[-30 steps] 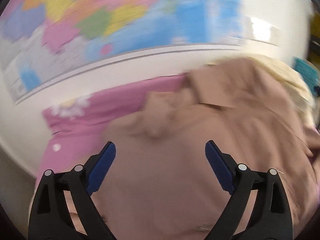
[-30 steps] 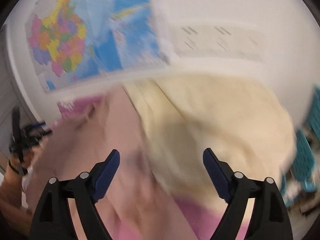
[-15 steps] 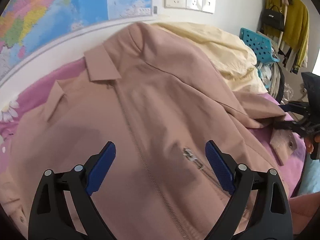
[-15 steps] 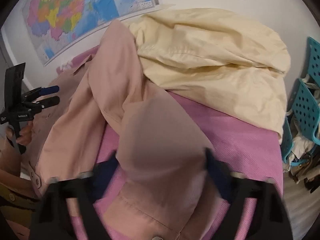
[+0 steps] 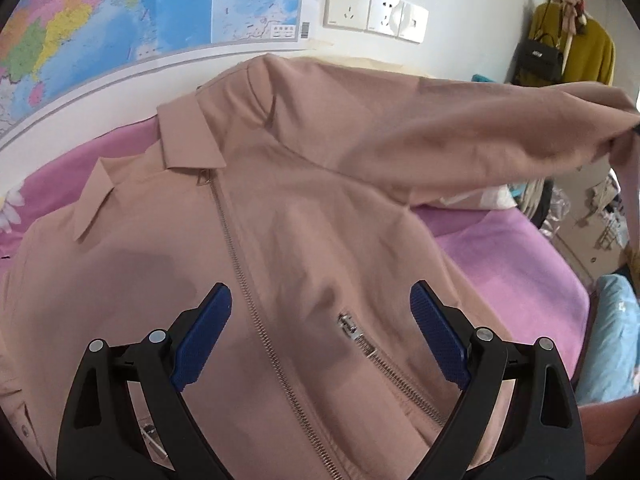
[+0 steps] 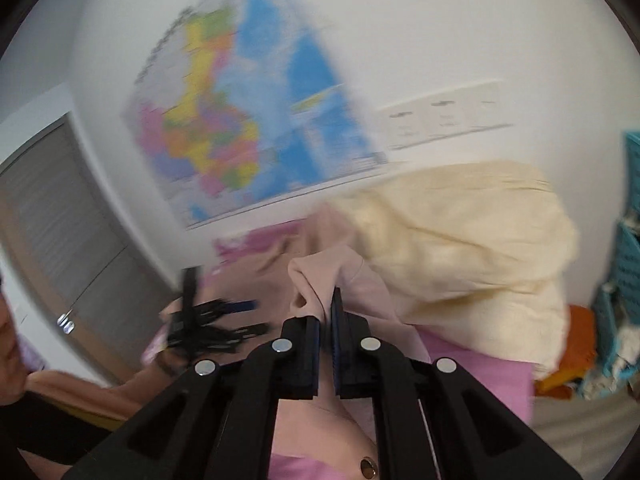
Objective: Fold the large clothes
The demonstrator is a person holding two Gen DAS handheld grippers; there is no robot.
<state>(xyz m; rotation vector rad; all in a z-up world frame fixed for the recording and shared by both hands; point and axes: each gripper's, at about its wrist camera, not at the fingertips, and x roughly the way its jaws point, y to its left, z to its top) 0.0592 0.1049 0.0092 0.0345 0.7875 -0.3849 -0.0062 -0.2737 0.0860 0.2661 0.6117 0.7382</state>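
A pink jacket lies front-up on a bed with a pink sheet, its collar toward the wall and its hem toward the camera, so its long axis runs from the wall outward. The main zip follows that line, slanting slightly. Bare sheet shows to the right of the jacket as far as the bed's right edge, and a narrower strip shows by the collar on the left. A cream garment is heaped against the wall beyond the jacket's right shoulder, hemming in that corner.

The left gripper hovers over the jacket's lower front with its jaws wide apart and nothing between them. The right gripper has just been closing, and its jaws are now clamped on the end of the jacket's sleeve, which stretches raised off the bed toward the right.

A map hangs on the white wall above the bed, with wall sockets beside it. A mustard top and a black bag hang at far right.
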